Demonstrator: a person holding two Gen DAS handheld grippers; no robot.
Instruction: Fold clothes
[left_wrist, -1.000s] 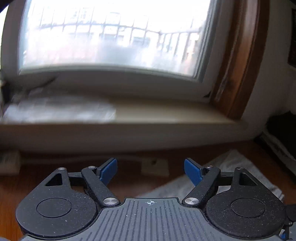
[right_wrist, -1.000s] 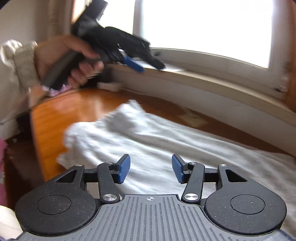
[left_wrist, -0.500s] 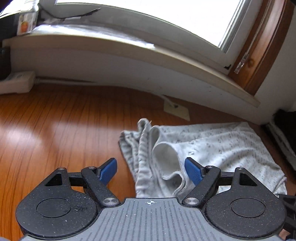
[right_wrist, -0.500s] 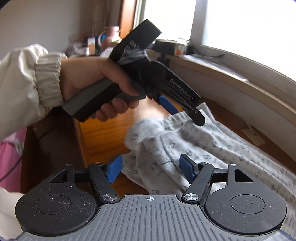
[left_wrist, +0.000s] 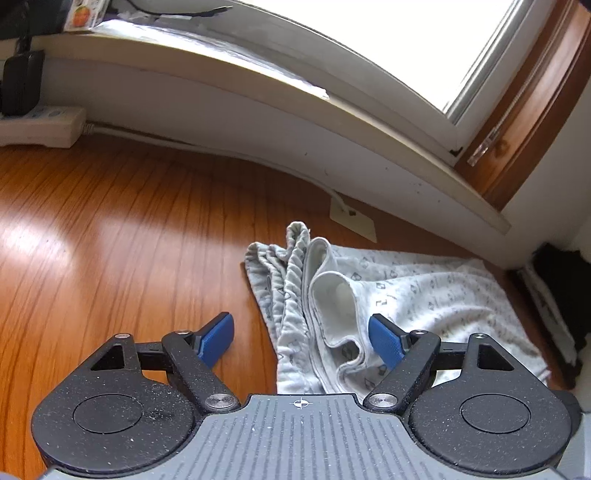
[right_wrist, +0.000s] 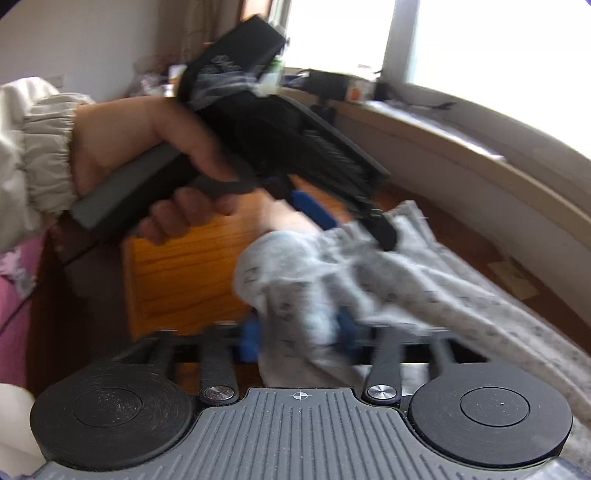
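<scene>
1. The right gripper (right_wrist: 299, 338) has just been closing and now pinches a bunched fold of the grey patterned garment (left_wrist: 406, 295). The bunch is thick, so layers could slip out when lifted.
2. The left gripper (left_wrist: 301, 338) stands wide, holding nothing, with its right pad just beside the garment's ribbed waistband; closing here could catch only one layer and leave a crooked fold.
3. The garment lies crumpled on the wooden table (left_wrist: 110, 240), toward its far right corner below the window sill (left_wrist: 295, 110).
4. A power strip (left_wrist: 40, 125) sits at the far left edge, well apart.
5. A white tag (left_wrist: 352, 219) lies just beyond the garment.
</scene>
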